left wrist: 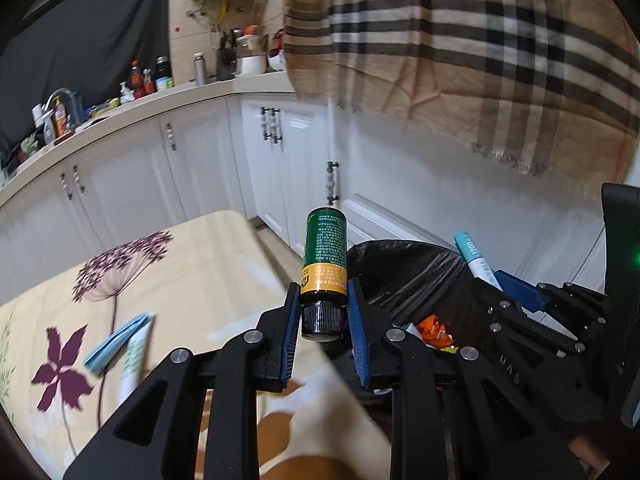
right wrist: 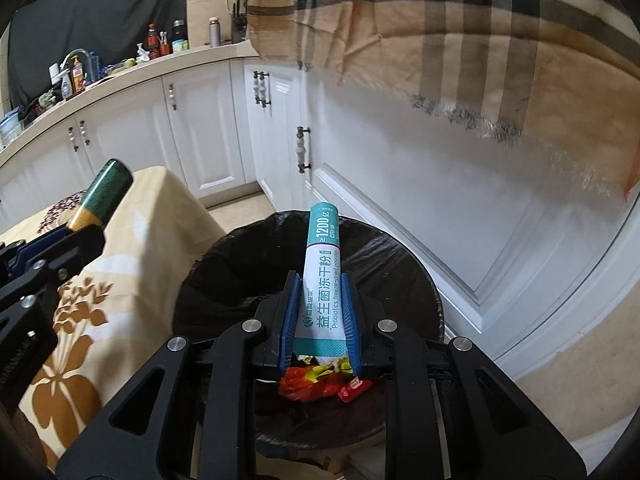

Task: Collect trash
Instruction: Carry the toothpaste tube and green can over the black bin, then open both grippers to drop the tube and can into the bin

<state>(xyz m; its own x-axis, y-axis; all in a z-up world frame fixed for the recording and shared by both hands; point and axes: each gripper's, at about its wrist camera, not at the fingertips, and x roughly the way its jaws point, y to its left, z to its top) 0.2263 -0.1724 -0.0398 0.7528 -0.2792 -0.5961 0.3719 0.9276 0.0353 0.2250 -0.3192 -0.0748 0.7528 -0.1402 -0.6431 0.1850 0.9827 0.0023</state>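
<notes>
My left gripper is shut on a green and yellow bottle with a black cap, held near the table's right edge beside the bin. The bottle also shows in the right wrist view. My right gripper is shut on a white and teal sachet, held above the black-lined trash bin. The sachet shows in the left wrist view. Red, orange and yellow wrappers lie inside the bin. A blue packet and a white sachet lie on the table.
The table has a floral cream cloth and stands left of the bin. White kitchen cabinets stand behind the bin. A plaid cloth hangs above. The counter holds bottles.
</notes>
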